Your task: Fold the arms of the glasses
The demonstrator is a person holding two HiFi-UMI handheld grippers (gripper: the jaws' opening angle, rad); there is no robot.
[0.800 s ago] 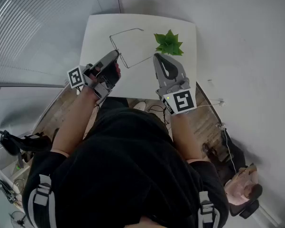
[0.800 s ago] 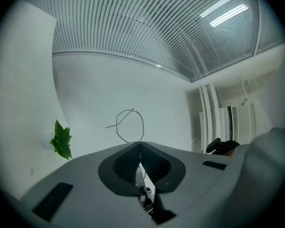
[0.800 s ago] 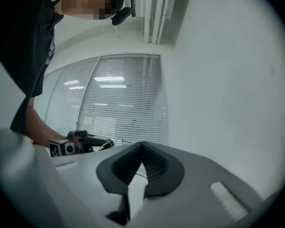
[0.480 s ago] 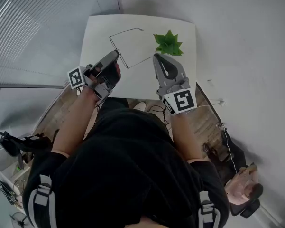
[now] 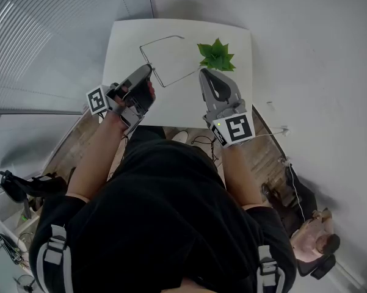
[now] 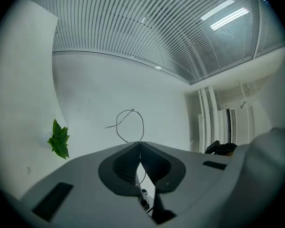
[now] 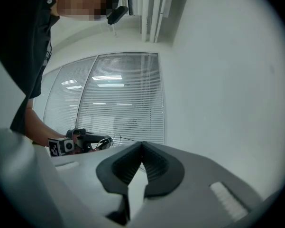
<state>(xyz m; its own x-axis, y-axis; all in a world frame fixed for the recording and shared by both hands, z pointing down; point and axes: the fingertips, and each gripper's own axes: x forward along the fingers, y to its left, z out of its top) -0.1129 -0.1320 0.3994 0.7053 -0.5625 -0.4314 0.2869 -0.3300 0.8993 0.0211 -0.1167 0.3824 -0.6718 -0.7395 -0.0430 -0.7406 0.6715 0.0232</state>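
Thin wire-framed glasses (image 5: 162, 40) are spread open over the white table (image 5: 125, 47). My left gripper (image 5: 150, 68) is shut on the frame at its near left corner. In the left gripper view a wire rim (image 6: 143, 125) loops up from the closed tips (image 6: 140, 144), and the wire runs on between the pads. My right gripper (image 5: 203, 72) is shut, its tip at the free end of the long arm that runs right from the frame. Whether it pinches that arm I cannot tell. In the right gripper view the closed jaws (image 7: 142, 144) point level toward the left gripper (image 7: 106, 140).
A small green plant (image 5: 217, 55) stands on the table just beyond the right gripper, and it also shows as the plant (image 6: 59, 139) at the left of the left gripper view. The table's near edge lies under both hands. Window blinds lie to the left, with cables and gear on the floor below.
The right gripper has edged slightly to the right. The left gripper and the glasses have stayed where they were.
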